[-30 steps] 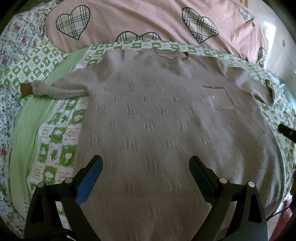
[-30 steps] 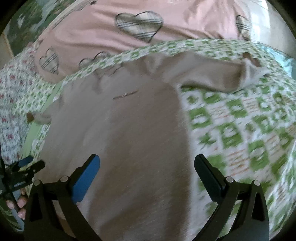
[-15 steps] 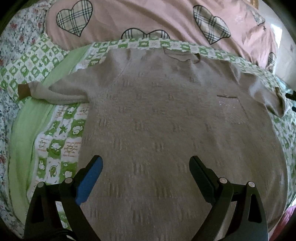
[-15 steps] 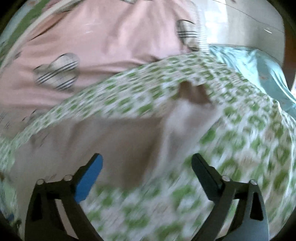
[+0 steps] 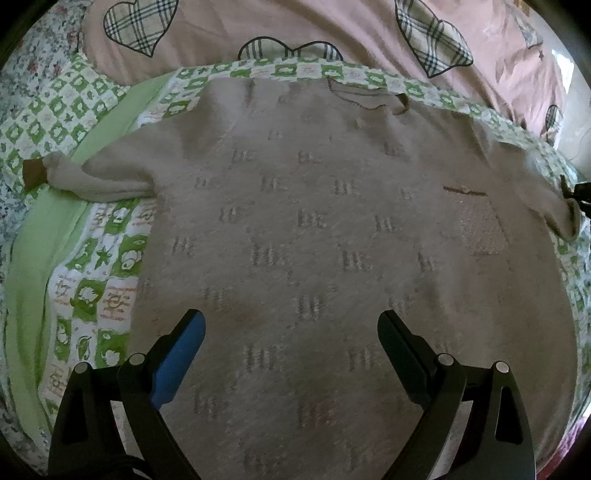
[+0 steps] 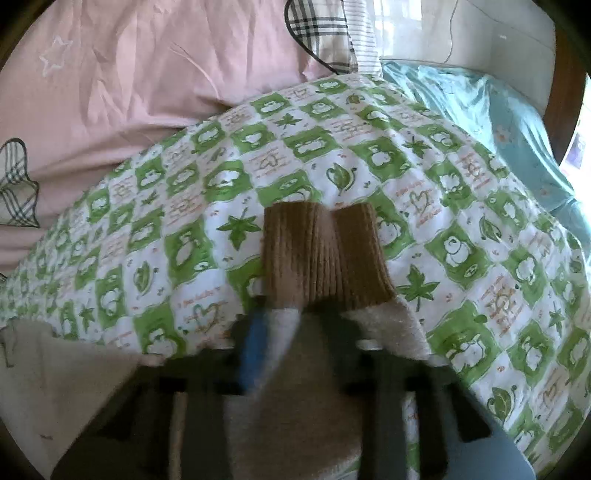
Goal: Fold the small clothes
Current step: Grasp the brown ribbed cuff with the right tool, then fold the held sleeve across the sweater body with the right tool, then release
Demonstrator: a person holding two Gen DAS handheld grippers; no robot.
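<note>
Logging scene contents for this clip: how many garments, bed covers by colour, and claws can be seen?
Sweaters: 1, beige sweater, spread flat, brown cuff
Green-checked quilts: 1
Pink heart covers: 1
Teal sheets: 1
Floral sheets: 1
Claws: 2, left claw open, right claw closing on the sleeve, blurred
Total: 7

Daylight enters from my upper right, glaring white there. My left view is dim but sharp, edges bowed and black-cornered. My right gripper [image 6: 295, 332] blurs; the blanket [image 6: 461, 221] stays crisp.
</note>
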